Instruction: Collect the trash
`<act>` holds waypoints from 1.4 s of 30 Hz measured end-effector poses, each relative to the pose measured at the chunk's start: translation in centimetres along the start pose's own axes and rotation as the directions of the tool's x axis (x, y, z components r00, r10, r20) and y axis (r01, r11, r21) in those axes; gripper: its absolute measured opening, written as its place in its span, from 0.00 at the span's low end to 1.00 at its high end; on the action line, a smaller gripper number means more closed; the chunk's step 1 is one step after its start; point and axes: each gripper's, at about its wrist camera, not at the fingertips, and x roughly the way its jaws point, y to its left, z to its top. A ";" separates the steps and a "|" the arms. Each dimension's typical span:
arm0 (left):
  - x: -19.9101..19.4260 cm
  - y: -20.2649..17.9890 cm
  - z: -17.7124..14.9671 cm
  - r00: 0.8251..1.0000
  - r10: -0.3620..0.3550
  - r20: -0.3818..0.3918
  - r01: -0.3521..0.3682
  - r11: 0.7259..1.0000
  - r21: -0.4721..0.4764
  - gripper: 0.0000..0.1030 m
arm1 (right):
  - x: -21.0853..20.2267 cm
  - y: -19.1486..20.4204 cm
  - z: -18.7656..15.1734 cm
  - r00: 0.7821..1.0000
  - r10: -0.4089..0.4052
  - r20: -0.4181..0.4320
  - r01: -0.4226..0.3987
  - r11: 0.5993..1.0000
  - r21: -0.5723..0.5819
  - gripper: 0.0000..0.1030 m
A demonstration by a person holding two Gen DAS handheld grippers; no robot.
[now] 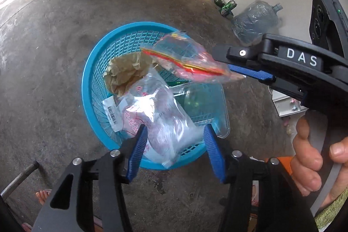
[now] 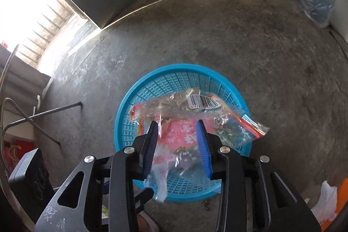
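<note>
Both sets of jaws stand parted over the blue basket (image 1: 91,88) on the concrete floor (image 1: 54,40). Between my left gripper's (image 1: 174,145) pads hangs a clear printed bag (image 1: 158,116); the pads (image 1: 139,151) stand apart from it on either side, so I judge it loose and dropping in rather than held. My right gripper (image 2: 177,146) is likewise parted around a red-striped wrapper (image 2: 195,116), which drapes across the basket mouth; whether a pad touches the film I cannot tell.

Already lying inside are crumpled brown paper (image 1: 126,73) and a clear plastic tray (image 1: 206,105), whose corner pokes past the rim.

These films should handle as nearly weightless, soft and slick, prone to cling to a pad or drift sideways instead of falling straight. If either hangs up, I would pinch a bunched fold or a sealed seam, not a flat panel, since flat film would likely slide out.

Open floor surrounds the basket on most sides. My two grippers crowd each other above the rim, so I would lift straight up. A metal leg (image 2: 54,111) lies off to one side, a large water bottle (image 1: 254,21) and green cans (image 1: 228,7) well apart by the wall.
</note>
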 end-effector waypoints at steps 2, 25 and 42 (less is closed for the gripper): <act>-0.1 0.5 -0.2 1.000 -0.015 -0.001 0.015 1.000 -0.021 0.61 | -0.7 -0.4 -0.5 1.000 0.026 0.010 -0.026 0.999 0.033 0.45; -10.0 -9.0 -8.2 0.995 -0.007 0.096 -0.016 0.972 0.236 0.74 | -16.9 -2.4 -7.5 0.961 0.095 0.260 -0.100 0.995 0.007 0.69; -33.5 -8.6 -19.0 0.794 0.266 0.546 -0.392 0.911 0.126 0.95 | -23.9 7.6 -17.9 0.850 -0.090 0.520 0.146 0.987 -0.068 0.92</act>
